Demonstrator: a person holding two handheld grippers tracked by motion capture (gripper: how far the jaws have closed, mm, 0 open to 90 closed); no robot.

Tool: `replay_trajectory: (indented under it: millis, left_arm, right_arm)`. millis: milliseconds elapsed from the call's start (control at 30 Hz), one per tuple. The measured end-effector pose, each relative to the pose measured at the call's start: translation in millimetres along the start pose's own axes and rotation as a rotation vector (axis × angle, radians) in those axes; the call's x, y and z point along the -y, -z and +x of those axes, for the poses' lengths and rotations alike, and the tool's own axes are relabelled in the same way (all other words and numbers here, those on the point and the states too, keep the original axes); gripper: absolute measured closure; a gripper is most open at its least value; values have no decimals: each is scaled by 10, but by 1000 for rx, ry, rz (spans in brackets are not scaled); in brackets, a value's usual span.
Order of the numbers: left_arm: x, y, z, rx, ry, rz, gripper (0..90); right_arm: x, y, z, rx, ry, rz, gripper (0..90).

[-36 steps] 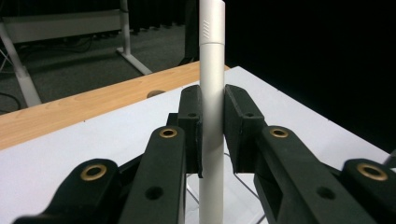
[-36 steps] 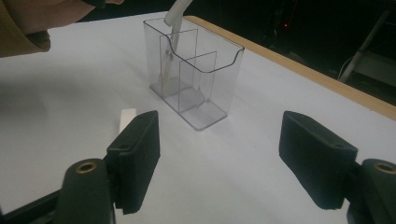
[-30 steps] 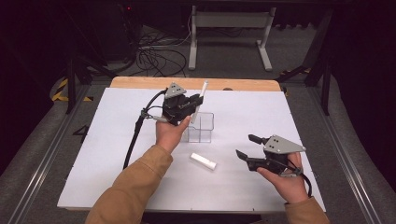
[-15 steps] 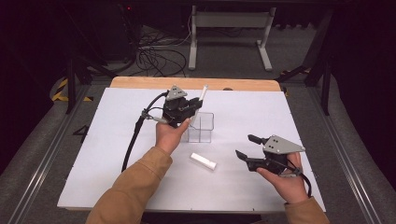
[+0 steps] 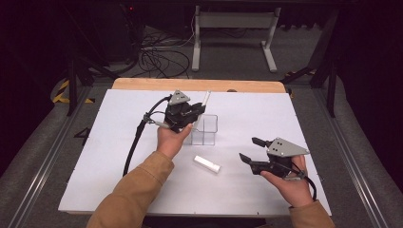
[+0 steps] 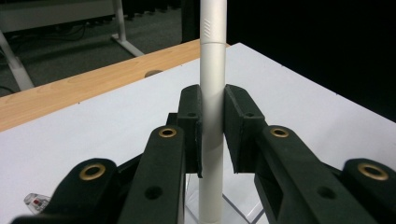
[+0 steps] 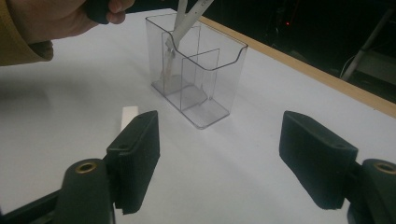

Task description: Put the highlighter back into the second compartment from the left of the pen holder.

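The person's left forearm, in a tan sleeve, reaches up from the lower edge of the high view toward the middle of the white table [image 5: 119, 166], the hand curled under the left gripper [image 5: 197, 110], which tilts over the clear organizer [image 5: 205, 130]. Its jaws are clamped on a white pen [image 6: 212, 93]; in the left gripper view the pads [image 6: 192, 126] press its barrel from both sides, and the pen runs upright between them. In the right gripper view the pen's lower end slants down into a rear compartment of the organizer, which stands on the table near its middle. Against the earlier frames, the left hand and the pen sit in almost the same place, and the right hand is unchanged. Just right of the sleeve, in front of the organizer and apart from it, lies a small white block [image 5: 206, 164]. Farther right, the right hand holds the right gripper [image 5: 250, 149] low over the table, pointing left, its jaws wide apart with nothing between them. Counted: two grippers, one pen, one organizer with several compartments, one white block.
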State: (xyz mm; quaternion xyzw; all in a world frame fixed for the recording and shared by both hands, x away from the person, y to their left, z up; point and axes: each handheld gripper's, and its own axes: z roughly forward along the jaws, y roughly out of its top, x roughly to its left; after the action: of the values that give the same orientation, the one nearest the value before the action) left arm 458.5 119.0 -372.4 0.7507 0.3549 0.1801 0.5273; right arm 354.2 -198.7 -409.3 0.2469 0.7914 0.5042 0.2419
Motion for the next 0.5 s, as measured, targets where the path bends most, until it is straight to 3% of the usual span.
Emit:
replay_trajectory:
  millis: [200, 267, 500]
  left_arm:
    - [3, 12, -5, 5, 4, 1, 749]
    - [0, 38, 0, 12, -4, -8, 631]
    - [10, 278, -47, 51, -38, -58, 434]
  right_arm:
    - [-3, 2, 2, -1, 0, -1, 298]
    - [-3, 4, 1, 0, 0, -2, 297]
    - [-3, 2, 3, -1, 0, 0, 297]
